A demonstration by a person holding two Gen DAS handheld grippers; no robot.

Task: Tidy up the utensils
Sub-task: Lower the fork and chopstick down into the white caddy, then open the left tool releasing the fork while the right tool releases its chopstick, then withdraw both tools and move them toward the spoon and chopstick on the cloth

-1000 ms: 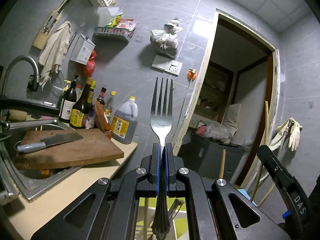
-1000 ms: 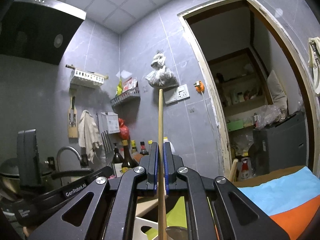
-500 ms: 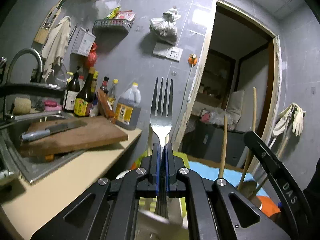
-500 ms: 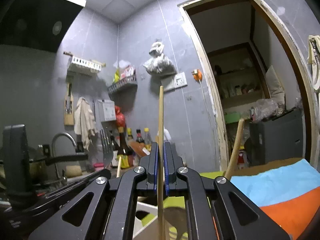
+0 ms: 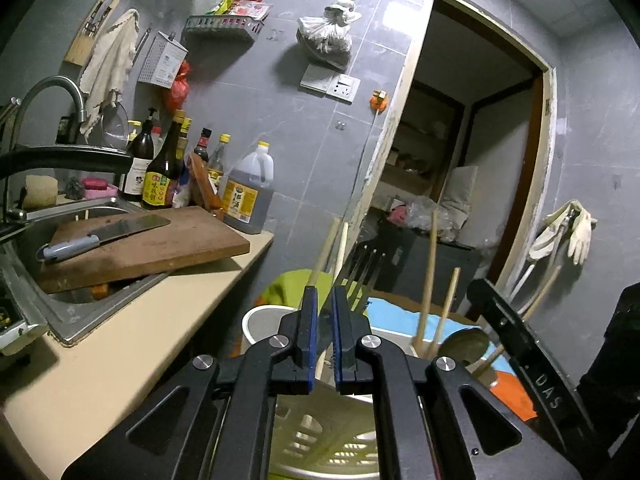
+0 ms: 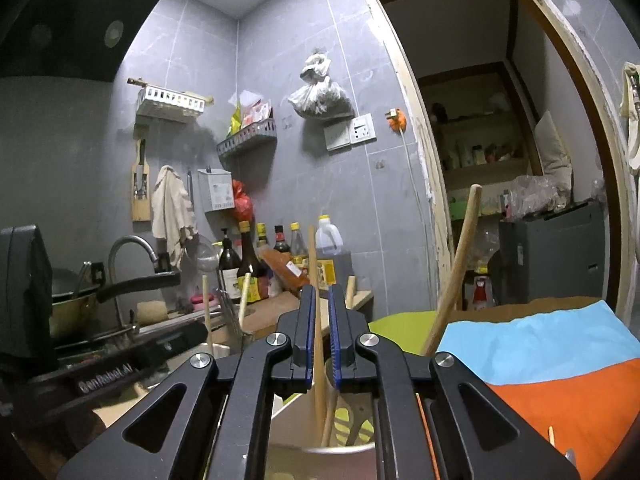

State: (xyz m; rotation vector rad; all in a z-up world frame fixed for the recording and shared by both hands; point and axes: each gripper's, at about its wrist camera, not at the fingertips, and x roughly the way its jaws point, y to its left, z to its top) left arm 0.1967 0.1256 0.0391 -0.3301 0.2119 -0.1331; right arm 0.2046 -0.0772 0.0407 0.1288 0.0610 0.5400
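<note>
Grey tiled wall behind; left gripper [image 5: 323,300] fingers parted, just opening, empty; right gripper [image 6: 319,300] fingers slack, possibly touching thin wooden stick [image 6: 316,316].

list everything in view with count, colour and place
fork: one, metal, blurred, just beyond left gripper
wooden stick: one, tan, loose between right gripper's pads
utensil holder: one, white, below grippers
cutting board: one, brown, over sink
cleaver: one, grey handle, on board
bottles: several, mostly dark, by wall
cloth: one, blue-orange, right
left gripper: black, jaws just opening, empty
right gripper: black, jaws just opening
</note>
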